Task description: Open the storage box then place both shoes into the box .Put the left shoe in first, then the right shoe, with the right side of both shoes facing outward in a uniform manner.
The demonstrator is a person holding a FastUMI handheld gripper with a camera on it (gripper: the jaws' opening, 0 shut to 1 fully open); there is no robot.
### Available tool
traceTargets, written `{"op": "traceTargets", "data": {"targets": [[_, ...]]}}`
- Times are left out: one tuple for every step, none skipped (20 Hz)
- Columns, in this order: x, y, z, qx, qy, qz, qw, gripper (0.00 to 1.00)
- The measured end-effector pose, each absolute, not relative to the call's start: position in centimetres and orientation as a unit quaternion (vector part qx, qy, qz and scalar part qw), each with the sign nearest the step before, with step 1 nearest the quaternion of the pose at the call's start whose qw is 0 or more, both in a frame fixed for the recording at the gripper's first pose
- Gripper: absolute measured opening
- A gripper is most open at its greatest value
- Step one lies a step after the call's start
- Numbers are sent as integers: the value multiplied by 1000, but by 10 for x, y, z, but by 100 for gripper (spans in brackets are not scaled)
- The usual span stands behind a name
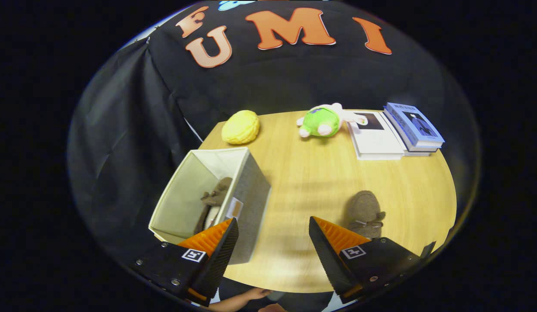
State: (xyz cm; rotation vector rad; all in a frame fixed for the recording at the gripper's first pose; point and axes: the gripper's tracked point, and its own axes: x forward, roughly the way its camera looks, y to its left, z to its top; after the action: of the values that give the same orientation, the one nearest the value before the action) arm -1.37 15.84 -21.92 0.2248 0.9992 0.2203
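Observation:
An open grey fabric storage box (251,190) with a pale lining stands on the round wooden table (320,173), just ahead of my left finger. One brown fuzzy shoe (214,201) lies inside it against the right wall. The other brown shoe (364,212) rests on the table just beyond my right finger, a small bow on its near end. My gripper (273,232) hangs open above the table's near edge, nothing between its fingers.
A yellow plush (241,126) sits at the table's far left. A green and pink plush toy (325,121) lies at the far middle beside stacked books (396,132). A person's hand (247,299) shows below the fingers.

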Motion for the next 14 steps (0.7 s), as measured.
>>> {"op": "traceTargets", "data": {"targets": [[-19,143,-227,108,483,97,864,98],[-13,129,-239,106,487,88,862,98],[-20,117,-247,104,492,78,861,98],[-24,104,-254,102,495,67,860,98],[-28,91,-262,98,499,58,859,98],[-31,80,-270,95,505,50,857,98],[-36,68,-278,94,511,42,854,98],[-39,59,-285,96,516,35,850,98],[-42,51,-292,98,522,29,847,98],[-44,44,-300,99,527,23,843,98],[-47,36,-307,100,534,16,839,98],[-48,31,-314,100,538,11,837,98],[-50,26,-321,99,543,6,834,98],[-51,22,-328,99,547,2,831,98]]}}
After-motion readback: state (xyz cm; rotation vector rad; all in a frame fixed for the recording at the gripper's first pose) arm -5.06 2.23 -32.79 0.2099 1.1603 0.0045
